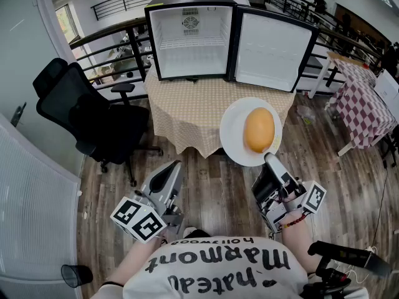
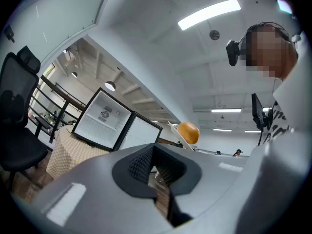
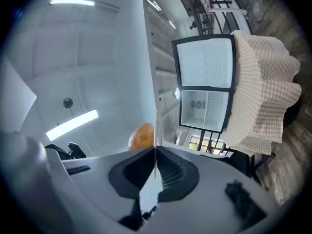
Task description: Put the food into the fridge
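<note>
Your left gripper (image 1: 173, 167), lower left, is clenched empty. Your right gripper (image 1: 270, 159) pinches the plate (image 1: 233, 131) rim, bun (image 1: 259, 129) on it.

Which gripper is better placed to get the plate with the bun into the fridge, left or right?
Right. The right gripper is shut on the rim of the white plate, which carries the bun and faces the open fridge. The left gripper holds nothing.
</note>
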Demonstrator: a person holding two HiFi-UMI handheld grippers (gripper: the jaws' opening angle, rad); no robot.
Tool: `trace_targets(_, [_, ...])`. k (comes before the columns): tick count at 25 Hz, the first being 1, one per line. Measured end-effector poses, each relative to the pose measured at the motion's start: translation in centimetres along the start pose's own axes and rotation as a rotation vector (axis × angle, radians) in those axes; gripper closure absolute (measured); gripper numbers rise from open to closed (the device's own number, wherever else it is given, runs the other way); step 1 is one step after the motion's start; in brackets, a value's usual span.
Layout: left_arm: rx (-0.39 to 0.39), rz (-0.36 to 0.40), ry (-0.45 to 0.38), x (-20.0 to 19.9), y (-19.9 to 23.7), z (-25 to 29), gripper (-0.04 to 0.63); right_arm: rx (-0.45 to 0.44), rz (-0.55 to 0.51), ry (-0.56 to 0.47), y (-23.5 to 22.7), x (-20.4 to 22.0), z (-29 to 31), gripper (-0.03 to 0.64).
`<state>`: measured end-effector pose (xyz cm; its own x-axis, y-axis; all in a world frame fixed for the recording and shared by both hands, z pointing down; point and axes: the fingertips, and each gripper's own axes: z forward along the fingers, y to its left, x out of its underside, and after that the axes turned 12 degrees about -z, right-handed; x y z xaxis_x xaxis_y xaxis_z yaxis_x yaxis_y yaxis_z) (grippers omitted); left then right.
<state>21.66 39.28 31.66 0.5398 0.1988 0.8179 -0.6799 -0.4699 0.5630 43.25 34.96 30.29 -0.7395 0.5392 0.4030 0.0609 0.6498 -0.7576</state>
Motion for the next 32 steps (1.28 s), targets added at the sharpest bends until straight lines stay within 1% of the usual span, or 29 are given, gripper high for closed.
trace_targets(4, [0.009, 0.001, 0.003, 0.0, -0.6, 0.7, 0.591, 0.016, -0.015, 0.007, -0.2, -0.5, -0.2, 0.595])
trace_targets(10, [0.020, 0.012, 0.001, 0.0, -1.0, 1.4, 0.591, -0.037, -0.033, 0.021, 0.6, -0.9, 0.1, 0.596])
trace_targets(16, [0.028, 0.025, -0.005, -0.3, -1.4, 1.9, 0.591, -0.061, -0.041, 0.030, 0.6, -1.1, 0.7, 0.592])
trace_targets(19, [0.052, 0.035, 0.006, -0.2, -2.0, 2.9, 0.591, -0.076, -0.020, 0.037, 0.3, -0.8, 1.4, 0.592])
trace_targets(23, [0.090, 0.072, 0.031, 0.0, -2.7, 4.3, 0.591, -0.085, 0.008, 0.044, -0.3, -0.5, 2.5, 0.592])
trace_targets(29, [0.137, 0.095, 0.047, -1.0, -2.1, 6.9, 0.591, -0.077, 0.032, 0.046, -2.1, -0.5, 4.8, 0.592])
trace_targets(32, [0.151, 0.099, 0.052, -1.6, -0.9, 8.2, 0.591, -0.069, 0.030, 0.045, -3.4, -0.7, 6.2, 0.592])
